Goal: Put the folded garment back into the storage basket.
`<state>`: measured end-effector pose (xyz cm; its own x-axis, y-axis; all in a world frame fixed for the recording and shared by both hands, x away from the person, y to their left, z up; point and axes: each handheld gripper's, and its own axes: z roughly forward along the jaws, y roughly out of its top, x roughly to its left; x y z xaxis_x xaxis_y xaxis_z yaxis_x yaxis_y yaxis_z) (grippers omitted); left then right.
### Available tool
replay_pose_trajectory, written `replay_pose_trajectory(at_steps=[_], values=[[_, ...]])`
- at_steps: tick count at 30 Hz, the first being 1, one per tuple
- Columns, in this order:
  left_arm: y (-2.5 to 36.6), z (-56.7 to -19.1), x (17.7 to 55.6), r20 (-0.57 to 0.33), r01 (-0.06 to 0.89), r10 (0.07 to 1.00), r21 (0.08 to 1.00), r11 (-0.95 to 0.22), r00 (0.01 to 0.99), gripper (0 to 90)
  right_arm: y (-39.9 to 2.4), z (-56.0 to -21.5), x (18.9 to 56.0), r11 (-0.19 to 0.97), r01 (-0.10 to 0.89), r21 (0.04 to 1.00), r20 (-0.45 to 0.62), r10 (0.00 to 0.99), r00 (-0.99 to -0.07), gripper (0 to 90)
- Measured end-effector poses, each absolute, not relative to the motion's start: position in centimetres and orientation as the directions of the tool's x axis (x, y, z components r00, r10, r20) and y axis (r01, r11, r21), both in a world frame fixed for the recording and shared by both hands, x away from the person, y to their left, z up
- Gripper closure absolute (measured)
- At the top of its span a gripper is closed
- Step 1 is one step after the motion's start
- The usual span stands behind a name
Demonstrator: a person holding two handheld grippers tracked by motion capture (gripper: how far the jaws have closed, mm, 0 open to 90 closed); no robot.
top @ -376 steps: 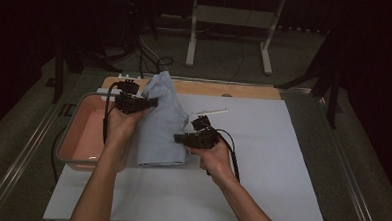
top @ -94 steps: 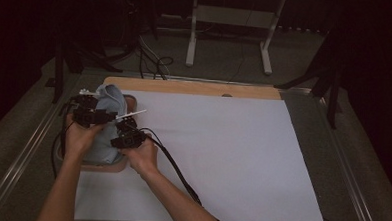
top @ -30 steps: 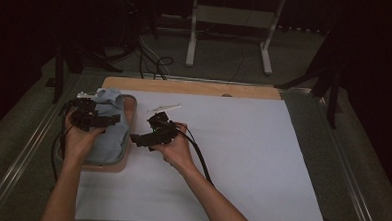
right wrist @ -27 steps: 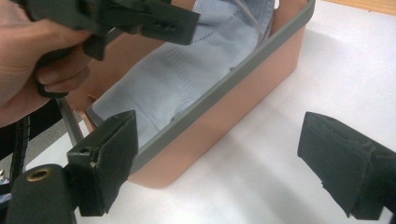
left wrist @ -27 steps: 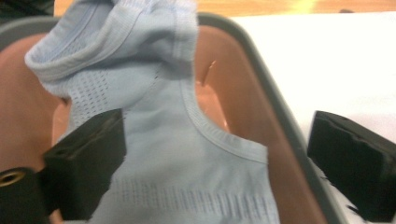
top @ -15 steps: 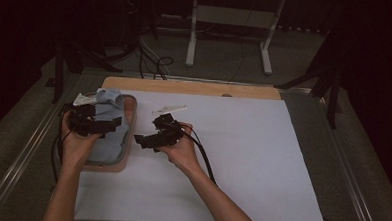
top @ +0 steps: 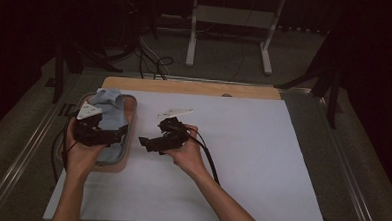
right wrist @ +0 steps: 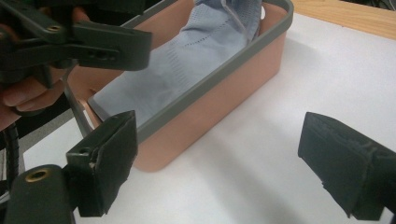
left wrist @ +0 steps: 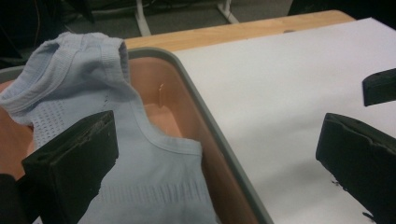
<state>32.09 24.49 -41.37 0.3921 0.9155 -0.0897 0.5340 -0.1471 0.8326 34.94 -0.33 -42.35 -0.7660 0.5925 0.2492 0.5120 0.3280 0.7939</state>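
No readable text, label, brand, number or sign anywhere.

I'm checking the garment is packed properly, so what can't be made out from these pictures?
- High view: the garment's near end, hidden by the left tool and hand.
- Left gripper view: the garment's lower part, cut off by the bottom edge.
- Right gripper view: the bin's far end, cut off by the top edge.

Ribbed knit cloth [left wrist: 140,177], matt plastic bin [right wrist: 219,107]

I see a pale blue knit garment [left wrist: 154,172] with fine perforated patterning in a salmon-pink bin [right wrist: 219,112] rimmed grey, on a white-covered surface [top: 262,158]; both claws black.
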Motion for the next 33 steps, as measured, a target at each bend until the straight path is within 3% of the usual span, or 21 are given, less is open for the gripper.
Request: replay_pose_trajectory(at_steps=[33], values=[[23.0,-43.1,28.5,-0.084,0.461,0.889,0.875,-0.15,0.45,0.2,-5.3,-41.5,33.2,0.28,0.465,0.84,0.225,0.6,-0.768,12.4]])
